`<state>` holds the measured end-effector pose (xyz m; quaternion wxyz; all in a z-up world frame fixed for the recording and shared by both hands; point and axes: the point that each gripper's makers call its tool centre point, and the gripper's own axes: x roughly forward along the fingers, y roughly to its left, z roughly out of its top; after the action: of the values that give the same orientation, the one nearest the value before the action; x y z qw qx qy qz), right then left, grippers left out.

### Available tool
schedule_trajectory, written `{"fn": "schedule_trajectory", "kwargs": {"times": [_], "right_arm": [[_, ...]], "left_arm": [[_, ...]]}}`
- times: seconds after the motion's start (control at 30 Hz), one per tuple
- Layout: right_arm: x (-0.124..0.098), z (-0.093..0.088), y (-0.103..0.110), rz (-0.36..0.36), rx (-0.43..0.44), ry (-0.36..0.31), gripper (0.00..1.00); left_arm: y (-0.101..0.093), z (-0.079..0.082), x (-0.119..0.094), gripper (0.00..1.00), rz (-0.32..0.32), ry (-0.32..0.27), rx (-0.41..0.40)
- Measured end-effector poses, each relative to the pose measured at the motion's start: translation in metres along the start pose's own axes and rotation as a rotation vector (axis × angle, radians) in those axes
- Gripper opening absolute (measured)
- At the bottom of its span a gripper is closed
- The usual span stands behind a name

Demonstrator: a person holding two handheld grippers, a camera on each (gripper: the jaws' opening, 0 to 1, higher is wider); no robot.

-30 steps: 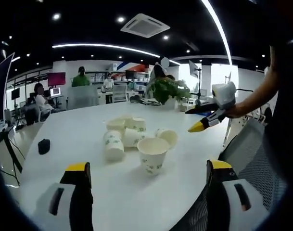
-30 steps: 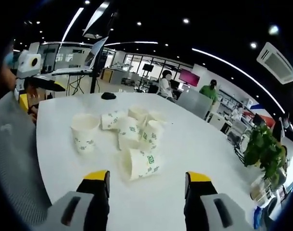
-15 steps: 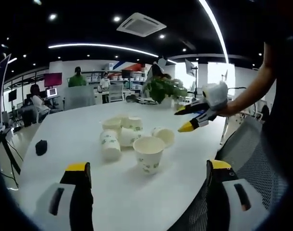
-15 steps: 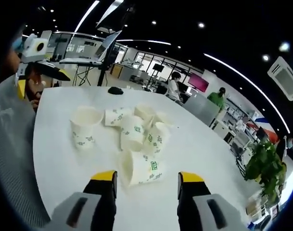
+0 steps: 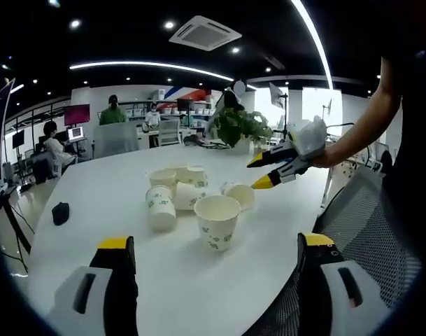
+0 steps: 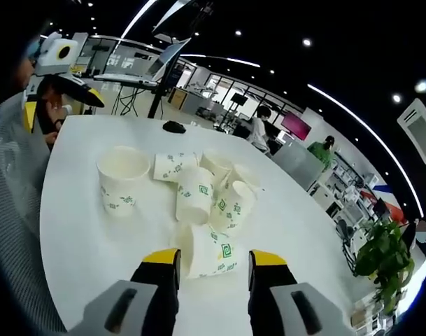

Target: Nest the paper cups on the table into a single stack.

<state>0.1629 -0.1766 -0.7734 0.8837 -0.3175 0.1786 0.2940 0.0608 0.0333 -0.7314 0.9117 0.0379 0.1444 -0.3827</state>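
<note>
Where round paper cups litter glossy white table, both tools wide.

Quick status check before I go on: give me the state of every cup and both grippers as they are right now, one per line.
Upright cup: standing, mouth up, empty, apart from the pile.
Nearest tipped cup: lying on its side, just ahead of the right gripper's jaws.
Cup pile: several cups loose and tipped against each other, none visibly nested.
Right gripper: open, holding nothing.
Left gripper: open wide, holding nothing, short of the upright cup.
</note>
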Motion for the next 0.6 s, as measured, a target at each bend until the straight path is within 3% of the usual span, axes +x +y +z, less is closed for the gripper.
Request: {"fn": "schedule_trajectory", "kwargs": {"times": [0.6], "right_arm": [[0.021,0.001,0.004,0.007,-0.078,0.037,0.23]], "left_arm": [[0.001,-0.001,0.001,0.91,0.007,0.009,0.0]]}}
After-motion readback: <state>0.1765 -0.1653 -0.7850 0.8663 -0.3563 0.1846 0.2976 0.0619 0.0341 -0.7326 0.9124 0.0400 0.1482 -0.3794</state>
